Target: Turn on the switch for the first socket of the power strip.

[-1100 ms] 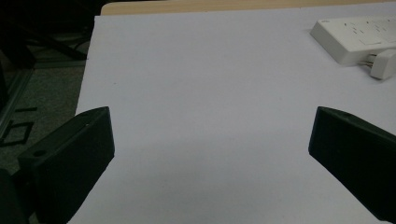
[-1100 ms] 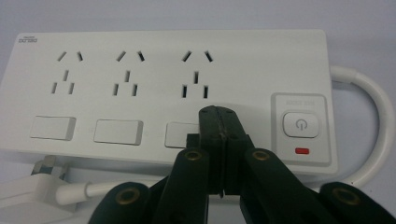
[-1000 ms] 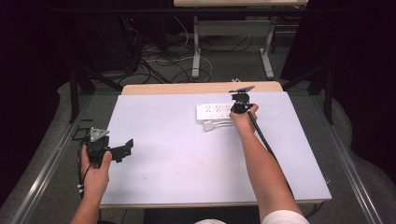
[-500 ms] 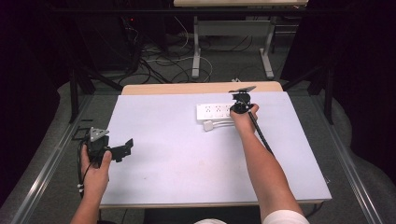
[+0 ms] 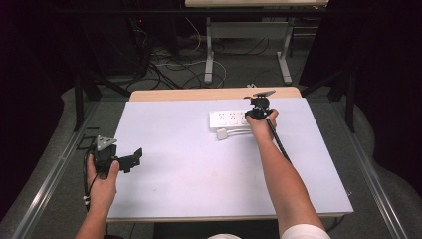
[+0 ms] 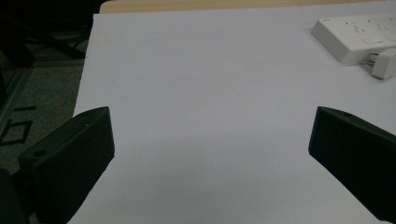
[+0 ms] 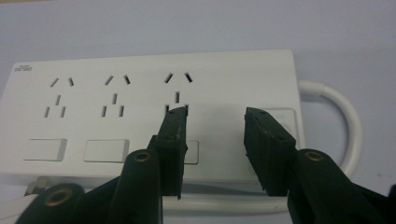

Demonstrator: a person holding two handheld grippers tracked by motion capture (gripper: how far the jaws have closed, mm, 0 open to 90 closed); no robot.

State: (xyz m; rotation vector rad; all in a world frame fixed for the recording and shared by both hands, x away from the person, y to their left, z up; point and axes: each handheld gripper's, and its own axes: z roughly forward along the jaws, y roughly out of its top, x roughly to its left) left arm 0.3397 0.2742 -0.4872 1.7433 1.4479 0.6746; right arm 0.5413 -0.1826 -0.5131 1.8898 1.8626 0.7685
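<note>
A white power strip (image 5: 229, 118) with three sockets lies on the far middle of the white table (image 5: 199, 174). A white plug (image 5: 222, 134) lies at its near side. My right gripper (image 5: 256, 113) is at the strip's right end. In the right gripper view its jaws have just been opening and my right gripper (image 7: 216, 116) stands open over the power strip (image 7: 140, 93), near the third socket and its switch, with nothing gripped. At the table's left edge my left gripper (image 5: 133, 158) is held wide open. In its own view my left gripper (image 6: 212, 121) has bare table between its jaws.
The strip's white cable (image 7: 345, 121) loops round its right end. In the left gripper view the power strip (image 6: 355, 37) and plug (image 6: 385, 63) lie far off at the upper right. A table frame and cables (image 5: 209, 64) sit on the floor beyond the far edge.
</note>
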